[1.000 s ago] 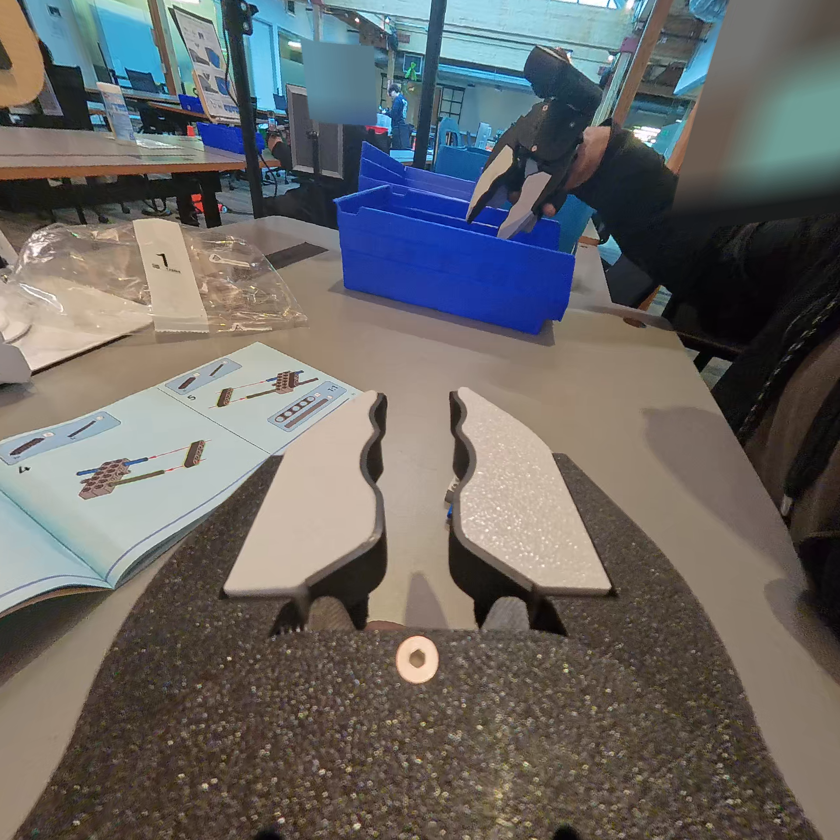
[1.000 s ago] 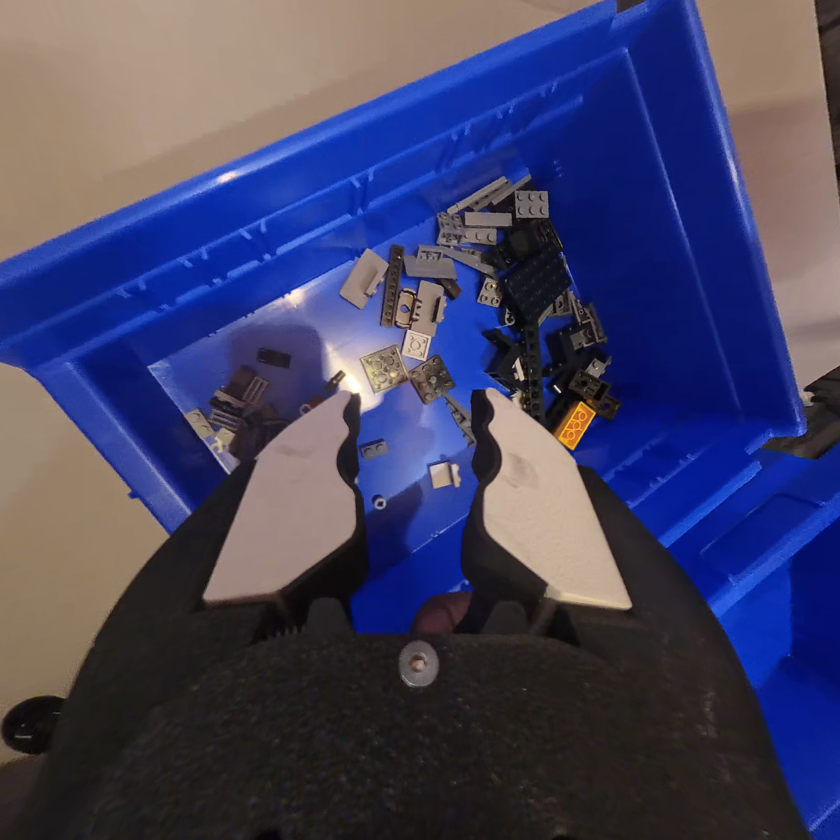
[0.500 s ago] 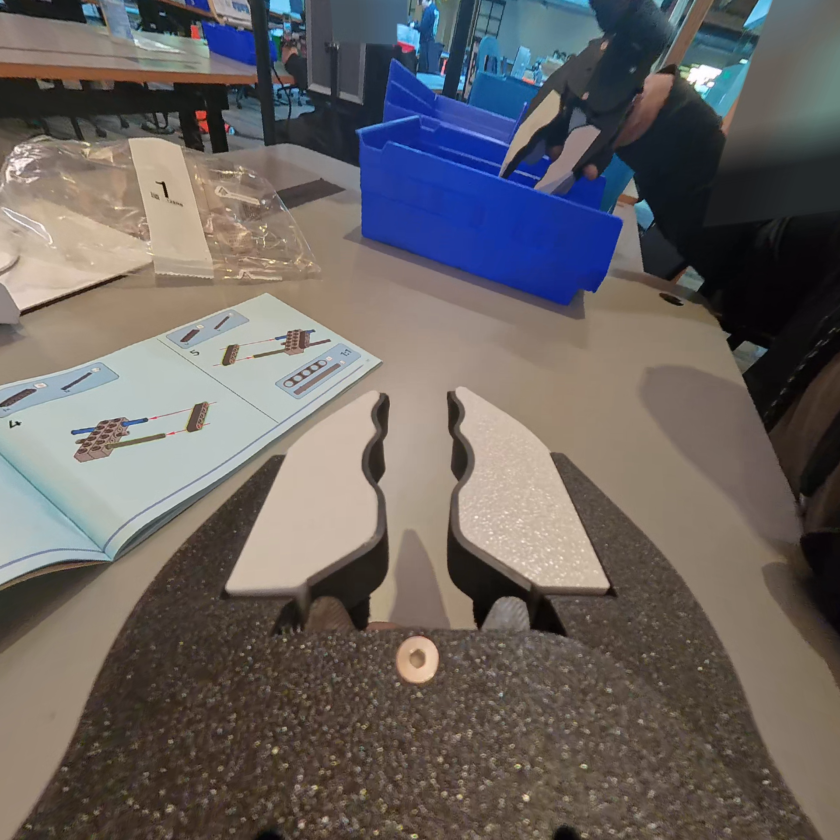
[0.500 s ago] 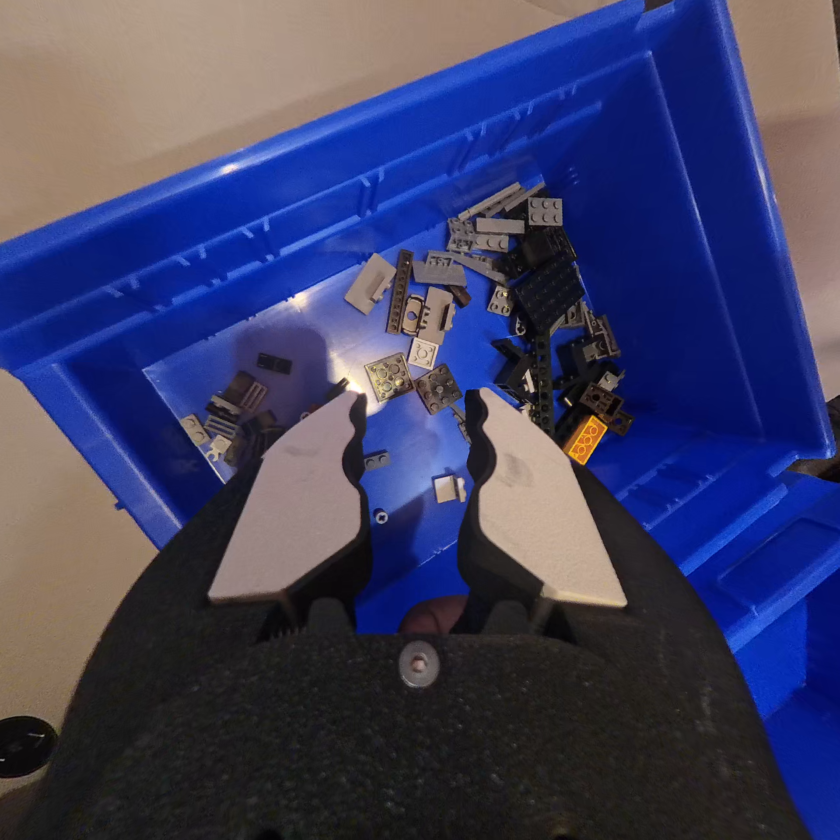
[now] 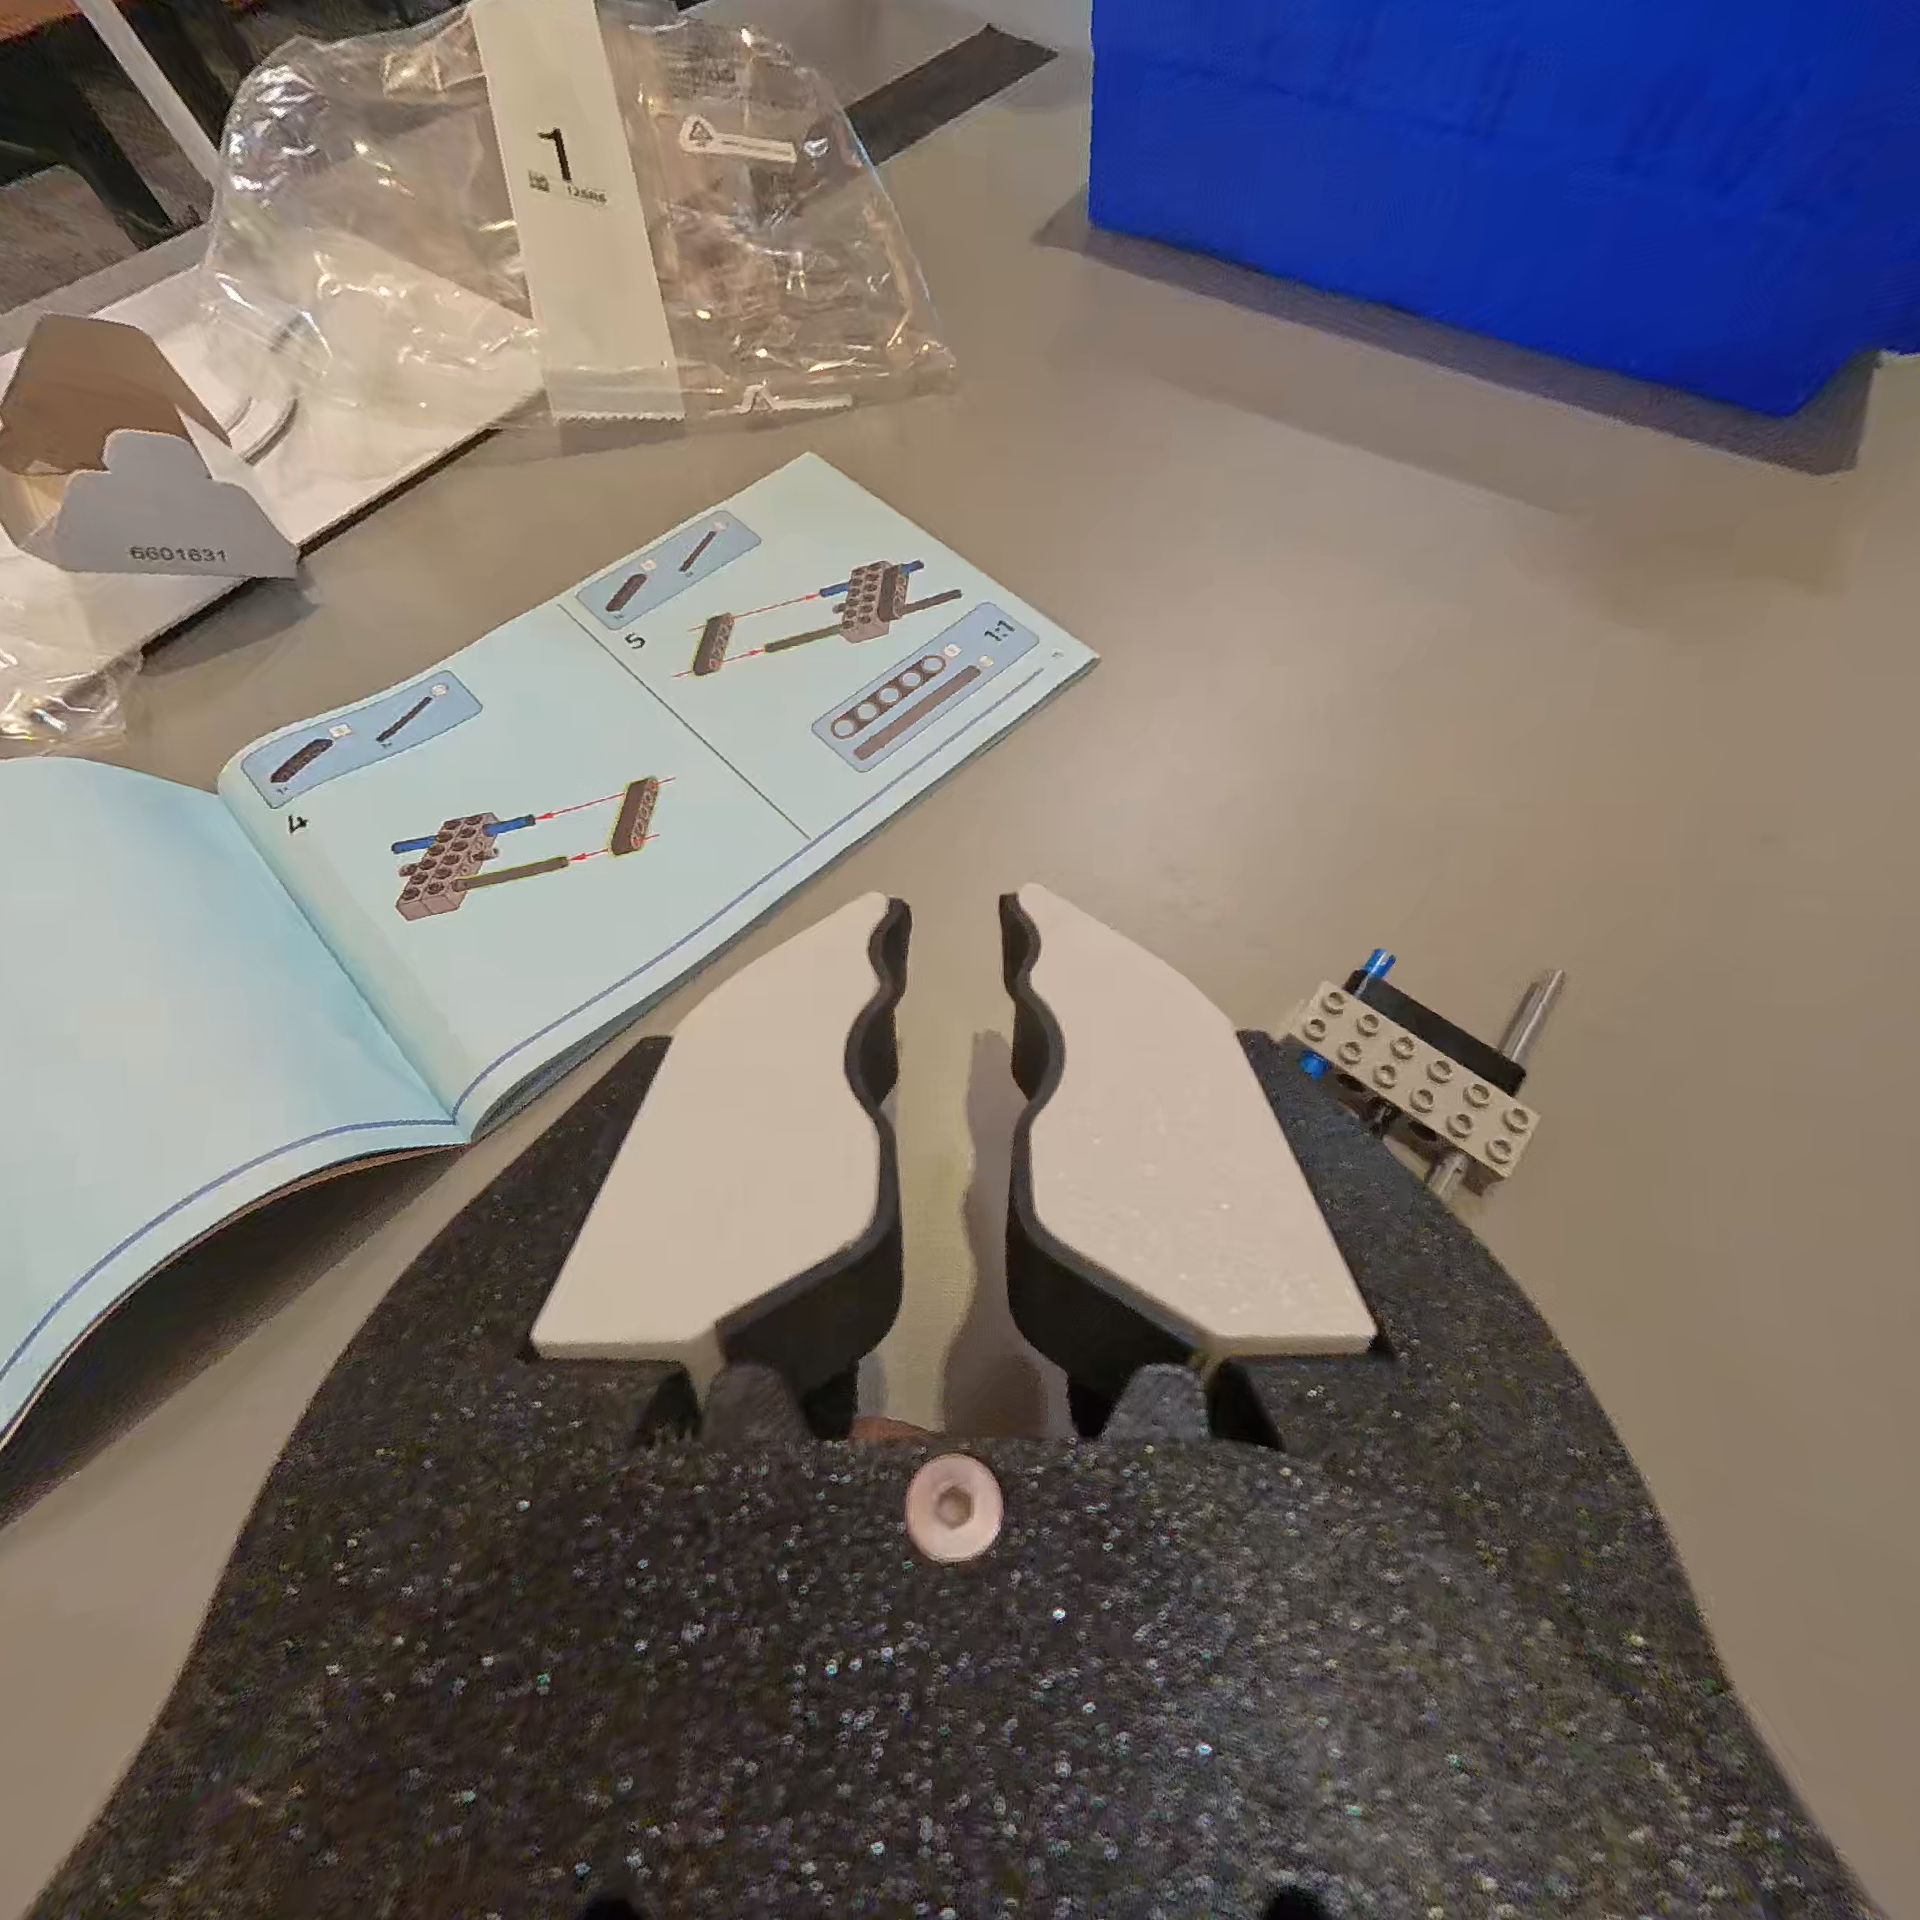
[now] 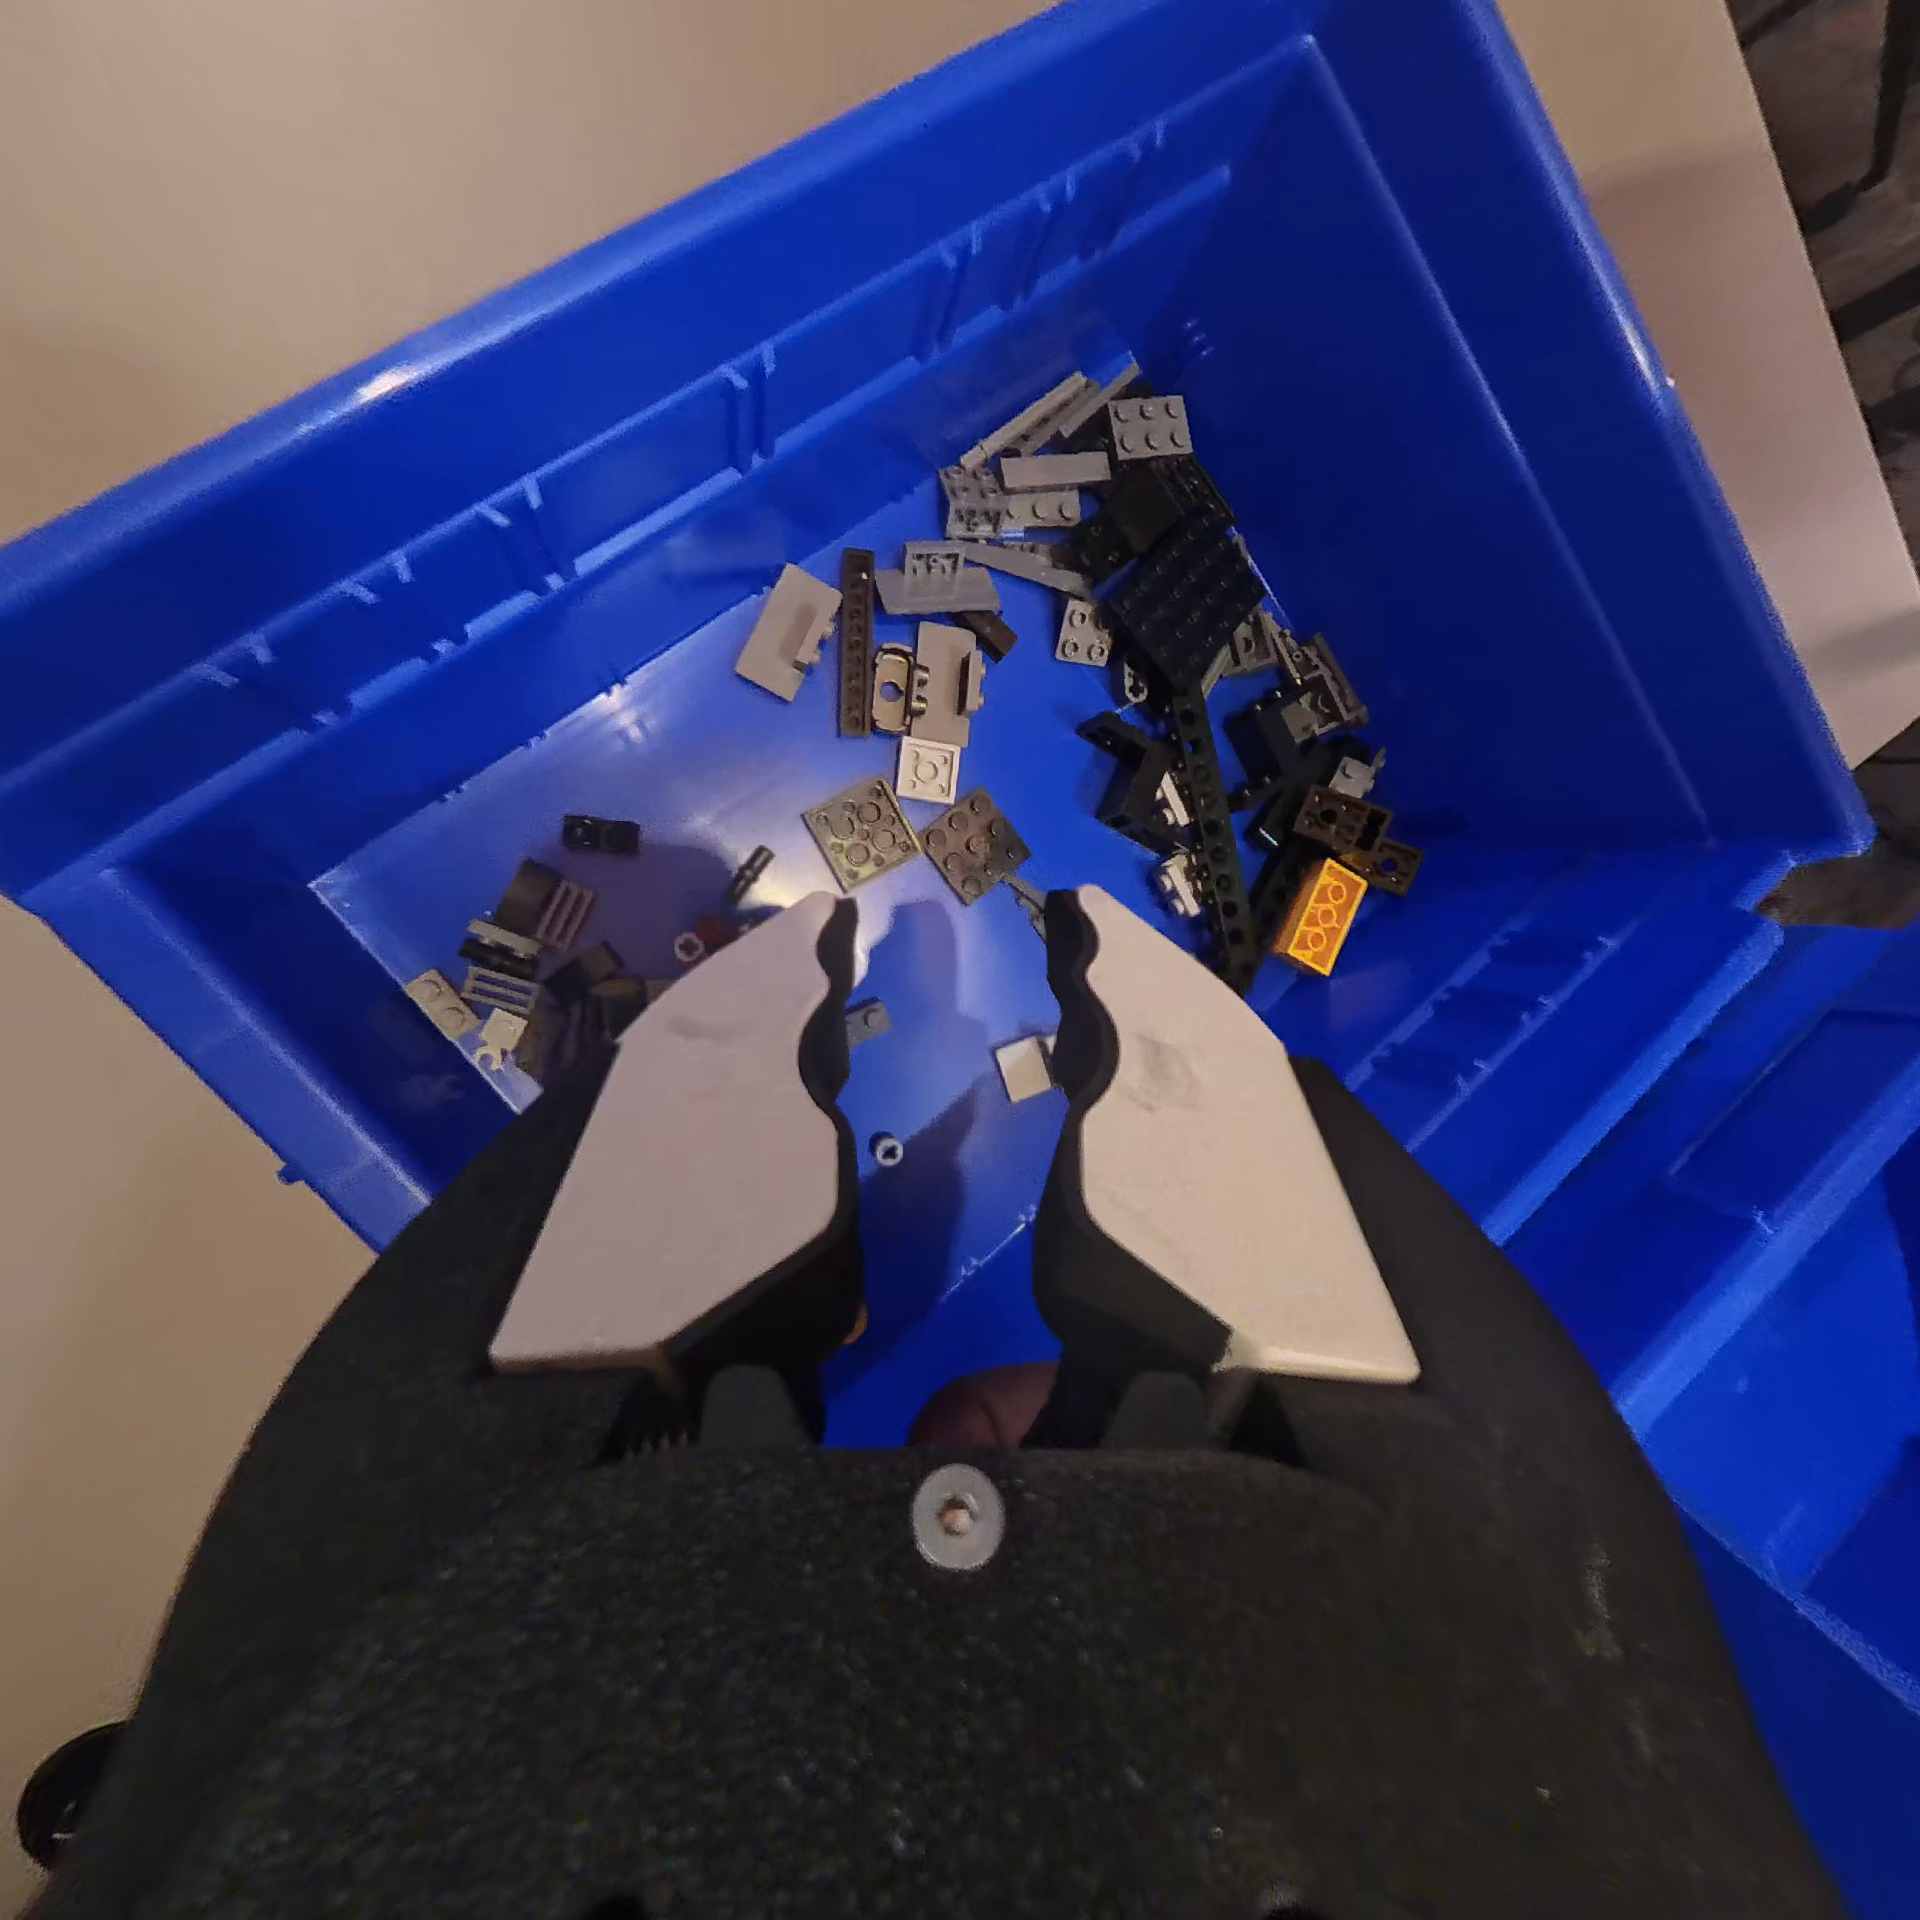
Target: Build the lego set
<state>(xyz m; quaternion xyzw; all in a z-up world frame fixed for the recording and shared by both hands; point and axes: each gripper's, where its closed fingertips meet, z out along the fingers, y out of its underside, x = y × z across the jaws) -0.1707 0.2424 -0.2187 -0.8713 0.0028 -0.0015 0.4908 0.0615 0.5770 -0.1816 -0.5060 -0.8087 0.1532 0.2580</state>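
Grey tabletop point(image 5: 1351, 675) fills the left wrist view, and we hold a two-finger gripper in each hand above it. Our left gripper point(image 5: 954, 909) hangs over bare table with its jaws a narrow way apart and nothing between them; only the grey surface shows through the gap. Just to the left of its fingertips lies an open instruction booklet point(image 5: 499, 883) with pale blue pages and brick diagrams. To the right of the jaws, close beside the gripper body, sits a small brick assembly point(image 5: 1418, 1070): a light grey studded plate on black parts, with a blue pin and a metal axle sticking out. Ahead and to the left are a clear plastic bag point(image 5: 665, 239) with a white strip and a torn cardboard box flap point(image 5: 135, 468). Ahead and to the right stands the wall of a blue bin point(image 5: 1507, 177).

Our right gripper point(image 6: 948, 914) points down into that blue bin point(image 6: 520, 499), jaws spread wide and gripping nothing. Loose bricks point(image 6: 1174, 623) in grey and black lie on the bin floor beyond the fingertips, most heaped ahead and to the right. Two square studded plates point(image 6: 914, 847) sit just ahead of the tips. A translucent orange brick point(image 6: 1320, 914) lies to the right. A smaller pile of dark pieces point(image 6: 530, 956) lies to the left. A small grey tile point(image 6: 1023, 1065) shows against the right finger's inner edge, lying below it on the floor.
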